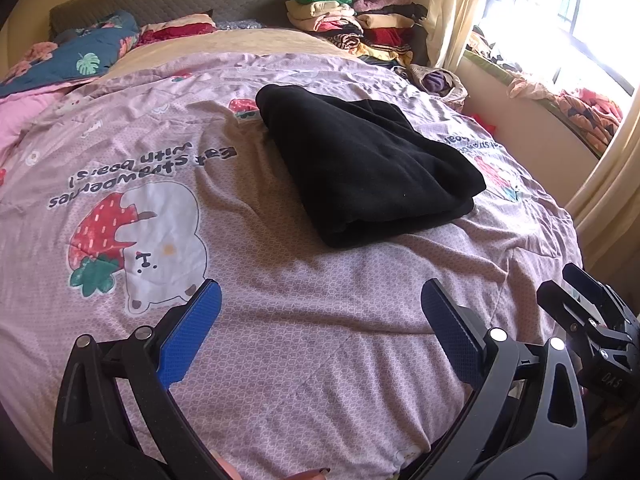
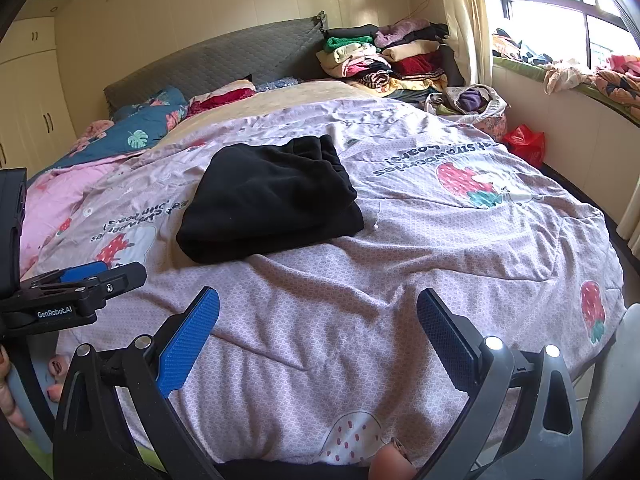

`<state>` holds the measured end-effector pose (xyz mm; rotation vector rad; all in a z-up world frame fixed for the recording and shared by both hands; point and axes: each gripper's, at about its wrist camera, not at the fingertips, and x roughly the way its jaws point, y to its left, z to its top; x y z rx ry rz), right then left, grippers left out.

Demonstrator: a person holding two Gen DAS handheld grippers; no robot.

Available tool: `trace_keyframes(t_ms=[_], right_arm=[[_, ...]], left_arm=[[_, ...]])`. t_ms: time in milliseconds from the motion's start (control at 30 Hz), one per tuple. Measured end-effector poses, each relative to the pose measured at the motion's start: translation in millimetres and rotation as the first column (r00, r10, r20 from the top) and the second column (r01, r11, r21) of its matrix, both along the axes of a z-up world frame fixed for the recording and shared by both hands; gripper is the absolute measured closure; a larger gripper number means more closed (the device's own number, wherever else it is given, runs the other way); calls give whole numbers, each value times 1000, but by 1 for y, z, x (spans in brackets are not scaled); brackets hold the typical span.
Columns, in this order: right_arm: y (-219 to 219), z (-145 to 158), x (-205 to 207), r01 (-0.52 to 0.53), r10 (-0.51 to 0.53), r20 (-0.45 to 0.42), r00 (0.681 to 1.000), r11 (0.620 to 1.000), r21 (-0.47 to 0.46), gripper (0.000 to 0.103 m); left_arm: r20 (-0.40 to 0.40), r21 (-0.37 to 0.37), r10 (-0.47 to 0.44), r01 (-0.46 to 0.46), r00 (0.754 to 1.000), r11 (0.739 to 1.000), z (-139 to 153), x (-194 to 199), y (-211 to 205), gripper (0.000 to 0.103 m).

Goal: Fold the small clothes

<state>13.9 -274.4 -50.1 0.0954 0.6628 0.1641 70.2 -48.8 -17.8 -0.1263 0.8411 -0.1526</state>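
Now folded black garment (image 1: pixel 360 168) on bedspread (image 1: pixel 280 320); both tools wide apart, empty.

Daylight pours in from the window (image 1: pixel 560 20) at the upper right of both my views, blown out to white glare there. The quilt (image 1: pixel 320 340) is evenly lit, with soft shadows in its creases. Fisheye bending curves everything toward the dark, vignetted corners. Focus is sharp in the centre, softer at the rims.
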Motion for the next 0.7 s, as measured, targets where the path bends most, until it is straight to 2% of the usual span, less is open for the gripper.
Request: trace_keyframes(t_ms=[500,633,700], right_arm=[[-9,-5,-2,15,-15,-3,1000,1000,2,5],[-25,2,-5,84,-84,17,996,996,12,5],[-52,8,-10,166,-167,43,985,986,21,5]], left_arm=[[-19,5,9,-9,1000,1000,-4,2,2,10],[-30,15,20,-20,999,1000,-6,5,9,10],[-37,8,53,-52,998,999,-5,9,27,10]])
